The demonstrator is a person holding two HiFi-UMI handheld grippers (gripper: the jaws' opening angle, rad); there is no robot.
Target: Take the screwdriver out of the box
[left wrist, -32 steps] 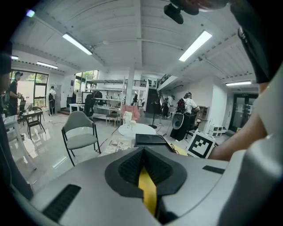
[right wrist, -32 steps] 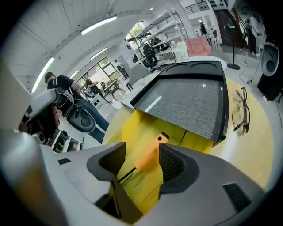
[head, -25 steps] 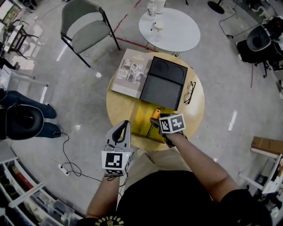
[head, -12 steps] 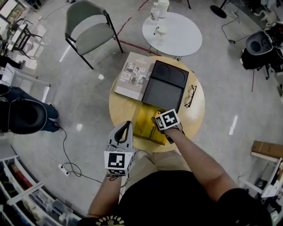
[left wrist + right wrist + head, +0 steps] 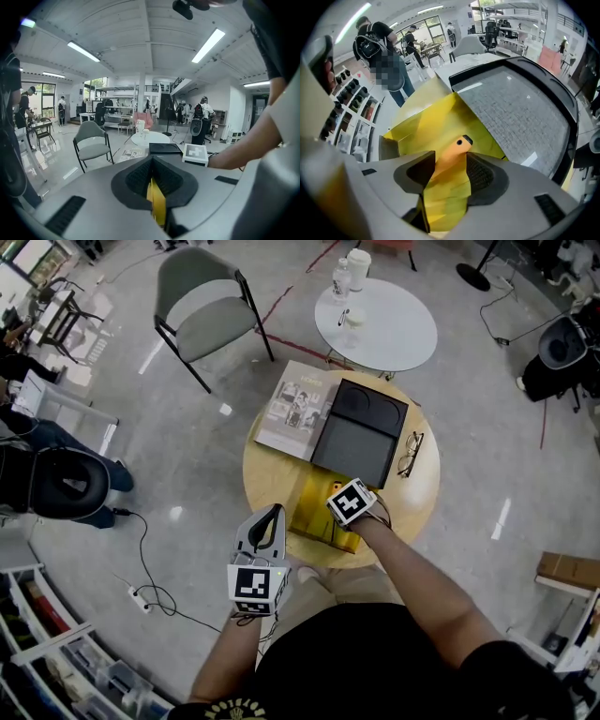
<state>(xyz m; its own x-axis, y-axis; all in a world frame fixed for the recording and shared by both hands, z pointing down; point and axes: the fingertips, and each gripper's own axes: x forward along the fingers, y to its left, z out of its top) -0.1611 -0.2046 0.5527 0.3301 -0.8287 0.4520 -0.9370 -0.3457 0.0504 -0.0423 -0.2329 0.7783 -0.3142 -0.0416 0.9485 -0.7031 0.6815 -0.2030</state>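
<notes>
Round wooden table: black tray on its far half, magazine far-left, glasses at right edge. Beyond it: white table with cup; grey chair far-left.

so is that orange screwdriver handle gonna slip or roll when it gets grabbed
The orange screwdriver handle looks smooth and hard, so it may slip a little as the right gripper closes its jaws around it. Its rounded shape could roll if nudged, though the yellow box walls should catch it. It looks small, so probably light.
</notes>
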